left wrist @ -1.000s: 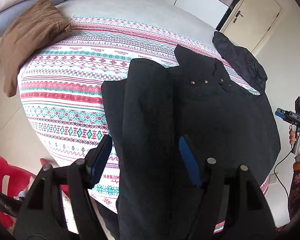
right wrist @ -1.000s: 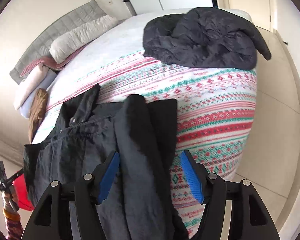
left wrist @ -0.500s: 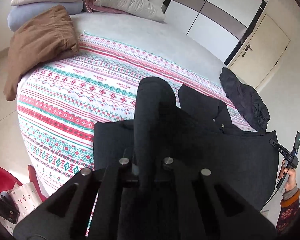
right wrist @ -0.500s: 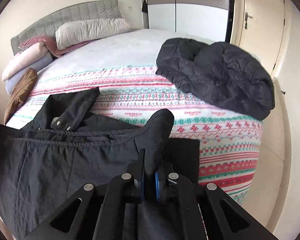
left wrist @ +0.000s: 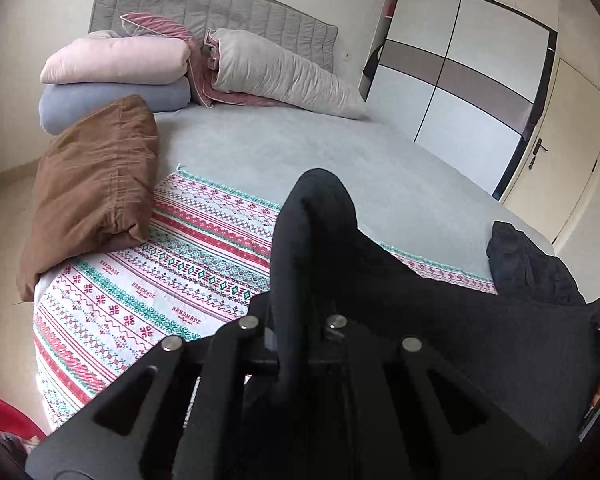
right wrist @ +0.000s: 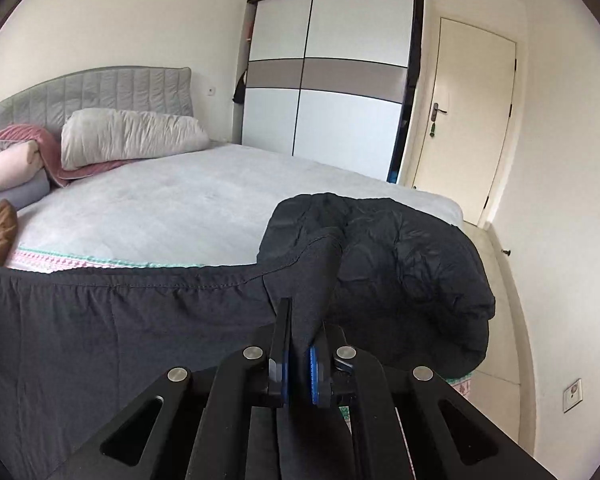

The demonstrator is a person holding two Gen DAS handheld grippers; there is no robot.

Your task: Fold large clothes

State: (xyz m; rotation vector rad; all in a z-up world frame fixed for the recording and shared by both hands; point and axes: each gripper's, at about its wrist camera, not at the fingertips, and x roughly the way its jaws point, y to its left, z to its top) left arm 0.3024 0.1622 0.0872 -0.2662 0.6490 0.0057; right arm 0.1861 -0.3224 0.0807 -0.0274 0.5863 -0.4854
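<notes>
Left wrist view first: my left gripper [left wrist: 296, 344] is clamped tight on a fold of the black garment [left wrist: 440, 320], and the matte cloth bunches into a rounded hump that stands up out of the jaws. From there the fabric stretches away to the right in a taut sheet, lifted above the patterned blanket [left wrist: 172, 280], a knit-look cover with red, teal and white bands. A soft brown cushion [left wrist: 92, 192] slumps at the blanket's left edge, and behind it sit rolled pink and blue bedding and a puffy grey pillow [left wrist: 284, 76] against the quilted grey headboard [left wrist: 220, 12]. At the right edge I see a crumpled dark jacket [left wrist: 532, 268] lying on the bed.

On the right wrist view, my right gripper [right wrist: 298, 368] is pinched shut on another corner of the same garment [right wrist: 120, 328]; its blue pads squeeze the cloth between them. A stitched hem runs leftward from the grip in a nearly straight line, and the cloth hangs below it in loose vertical wrinkles. Just behind sits the jacket [right wrist: 412, 272], puffy and creased, on the grey mattress [right wrist: 200, 200]. A glossy white wardrobe [right wrist: 332, 72] and a plain door [right wrist: 472, 112] stand beyond.
</notes>
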